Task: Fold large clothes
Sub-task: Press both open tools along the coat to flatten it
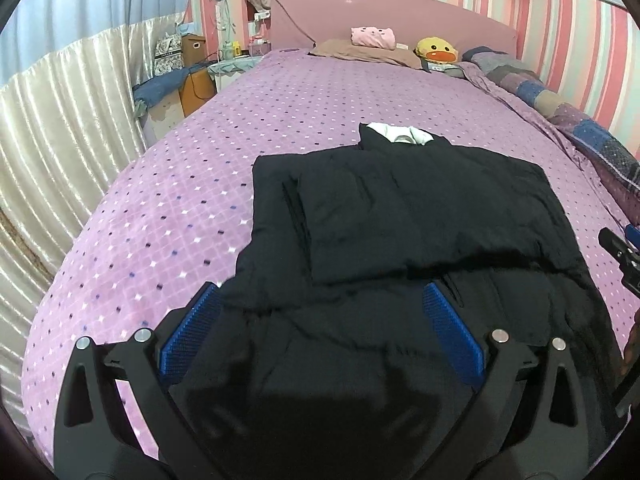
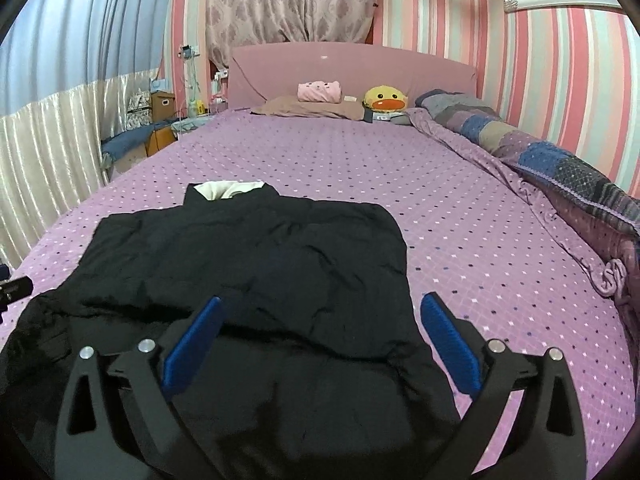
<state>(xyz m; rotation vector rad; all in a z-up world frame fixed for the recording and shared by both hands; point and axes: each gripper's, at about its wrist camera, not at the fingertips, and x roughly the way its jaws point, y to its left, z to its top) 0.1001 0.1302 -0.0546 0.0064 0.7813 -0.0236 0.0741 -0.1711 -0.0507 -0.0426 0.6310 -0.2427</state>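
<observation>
A black padded jacket (image 1: 420,208) lies flat on the purple dotted bedspread (image 1: 168,208), its sleeves folded across the body and its white collar lining (image 1: 400,133) at the far end. My left gripper (image 1: 320,288) hovers open over the jacket's near left part, and its blue pads (image 1: 192,332) hold no cloth. In the right wrist view the jacket (image 2: 248,256) fills the lower left. My right gripper (image 2: 322,299) stands wide open above the near right edge, one pad over the cloth and the other over the bedspread (image 2: 480,220). Each gripper shows at the edge of the other's view.
At the headboard (image 2: 352,68) lie a brown pillow (image 2: 312,108), a pink roll (image 2: 319,92) and a yellow duck toy (image 2: 385,100). A patchwork quilt (image 2: 560,160) runs along the right wall. Boxes and a bedside table (image 1: 192,76) crowd the far left by the curtains.
</observation>
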